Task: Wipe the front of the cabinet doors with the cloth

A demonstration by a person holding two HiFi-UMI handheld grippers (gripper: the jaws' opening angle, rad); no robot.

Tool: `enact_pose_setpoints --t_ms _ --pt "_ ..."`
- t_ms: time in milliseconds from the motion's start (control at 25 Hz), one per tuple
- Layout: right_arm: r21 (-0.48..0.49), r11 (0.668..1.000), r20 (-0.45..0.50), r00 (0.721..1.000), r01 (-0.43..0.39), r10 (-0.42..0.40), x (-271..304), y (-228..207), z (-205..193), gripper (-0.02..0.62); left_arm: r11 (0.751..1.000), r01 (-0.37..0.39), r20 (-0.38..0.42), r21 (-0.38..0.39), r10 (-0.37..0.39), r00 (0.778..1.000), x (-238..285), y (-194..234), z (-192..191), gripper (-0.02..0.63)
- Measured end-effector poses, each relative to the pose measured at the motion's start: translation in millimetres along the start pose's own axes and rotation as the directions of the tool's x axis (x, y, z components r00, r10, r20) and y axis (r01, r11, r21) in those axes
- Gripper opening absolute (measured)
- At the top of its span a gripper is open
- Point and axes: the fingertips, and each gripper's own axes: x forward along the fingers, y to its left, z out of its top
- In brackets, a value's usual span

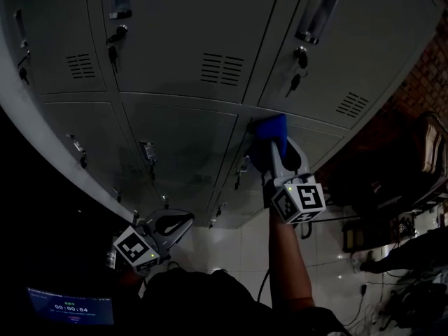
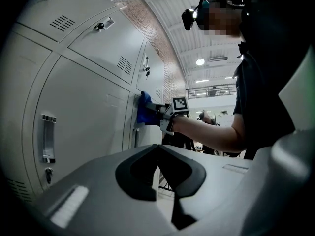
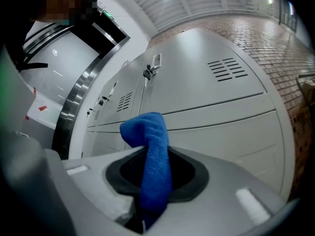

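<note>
Between the fingers (image 3: 224, 181) of the right gripper (image 3: 156, 180) — the cloth (image 3: 151, 139), pinched.

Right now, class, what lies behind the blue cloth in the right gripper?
A grey cabinet door, against which the blue cloth seems pressed. The patch of door directly behind the cloth is covered and cannot be seen.

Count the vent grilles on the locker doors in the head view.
3, all on upper-row doors: left vent, middle vent, right vent. The dark lower doors may hide more.
</note>
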Motion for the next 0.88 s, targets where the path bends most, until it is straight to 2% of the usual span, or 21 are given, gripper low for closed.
enact_pose_setpoints --t_ms 520,680,880 --pt "0.0 0.992 -0.001 0.992 0.129 -0.129 -43 -79 1 0.081 0.999 0.041 -0.012 -0.011 -0.042 0.999 24 -9 -10 0.002" --pt "0.003 0.985 -0.009 0.985 0.172 -0.171 -56 -101 -3 0.081 0.999 0.036 -0.052 -0.008 -0.036 0.998 27 -12 -14 0.002" --pt "-0.005 0.976 -0.025 0.975 0.219 -0.22 -71 -126 -8 0.081 0.999 0.048 -0.007 -0.02 -0.048 0.999 29 -18 -16 0.002"
